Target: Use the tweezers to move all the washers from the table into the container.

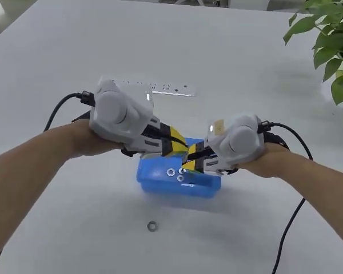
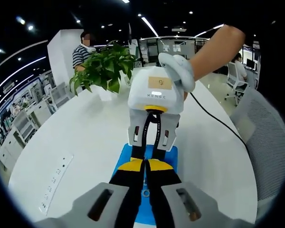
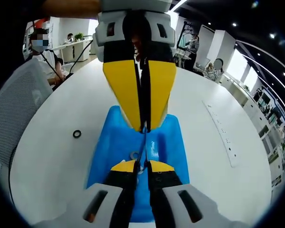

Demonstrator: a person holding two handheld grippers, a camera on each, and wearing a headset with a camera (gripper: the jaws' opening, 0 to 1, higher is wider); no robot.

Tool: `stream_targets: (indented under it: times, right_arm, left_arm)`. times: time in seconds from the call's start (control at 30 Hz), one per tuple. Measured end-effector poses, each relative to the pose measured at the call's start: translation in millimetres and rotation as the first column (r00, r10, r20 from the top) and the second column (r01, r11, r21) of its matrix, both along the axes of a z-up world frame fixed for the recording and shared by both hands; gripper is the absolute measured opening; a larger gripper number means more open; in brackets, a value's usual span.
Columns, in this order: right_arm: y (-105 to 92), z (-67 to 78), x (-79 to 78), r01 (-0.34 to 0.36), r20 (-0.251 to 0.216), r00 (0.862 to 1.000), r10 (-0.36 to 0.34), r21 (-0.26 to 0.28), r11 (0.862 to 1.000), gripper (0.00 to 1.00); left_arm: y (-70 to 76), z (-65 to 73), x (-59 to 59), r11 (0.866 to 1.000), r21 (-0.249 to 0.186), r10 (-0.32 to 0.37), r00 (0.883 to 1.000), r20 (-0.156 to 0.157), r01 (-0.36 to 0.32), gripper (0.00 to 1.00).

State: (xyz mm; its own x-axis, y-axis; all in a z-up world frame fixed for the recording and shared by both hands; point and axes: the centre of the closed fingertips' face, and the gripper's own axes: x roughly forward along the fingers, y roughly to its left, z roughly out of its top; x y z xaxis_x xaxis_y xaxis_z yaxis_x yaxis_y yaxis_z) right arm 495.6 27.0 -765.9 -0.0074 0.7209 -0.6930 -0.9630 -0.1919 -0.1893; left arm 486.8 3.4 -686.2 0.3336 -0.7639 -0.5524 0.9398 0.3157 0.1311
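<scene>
Tweezers (image 3: 143, 144) parked over the blue container (image 1: 154, 184), drop-off position.

Left hand-held gripper (image 2: 146, 162) and right hand-held gripper (image 3: 141, 165) meet nose to nose above the container, each with jaws closed to a thin slit on the tweezers running between their tips. My guess is one steadies the tool while the other squeezes; can't tell which does which. Tip hangs inside the container walls so a released washer lands in, not on the bench (image 1: 217, 240). Can't see whether the tip holds a washer. A few washers (image 1: 170, 172) lie on the container floor; one loose washer (image 1: 152, 226) sits on the bench just in front, so the job's not finished.
</scene>
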Motion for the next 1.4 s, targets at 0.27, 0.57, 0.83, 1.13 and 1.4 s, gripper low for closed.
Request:
stream_targets:
  times: [0.27,0.57,0.83,1.13,1.4]
  right_arm:
    - [1.1,0.1,-0.6,-0.008,0.007,1.000,0.008,-0.006,1.000,0.10]
    - [2.1,0.0,-1.0,-0.014,0.011,1.000,0.014,-0.011,1.000,0.10]
    - [1.3,-0.6,0.1,-0.019,0.022,1.000,0.020,-0.028,0.999,0.13]
    - [-5.8,5.7,0.3,0.015,0.006,1.000,-0.015,-0.025,1.000,0.20]
    - [-13.1,20.4,1.3,0.096,-0.030,0.995,-0.096,-0.003,0.995,0.30]
  left_arm:
    - [-1.4,0.8,1.1,1.000,-0.001,-0.005,1.000,0.004,0.005,0.08]
    - [-1.1,0.0,-0.2,1.000,0.013,-0.021,1.000,0.011,0.021,0.06]
    - [-0.5,0.0,0.1,1.000,0.012,-0.022,1.000,0.009,0.022,0.05]
    - [0.9,0.9,-2.2,1.000,0.010,-0.019,1.000,-0.005,0.019,0.05]
    - [2.5,7.0,-2.6,1.000,0.002,-0.012,1.000,-0.002,0.012,0.05]
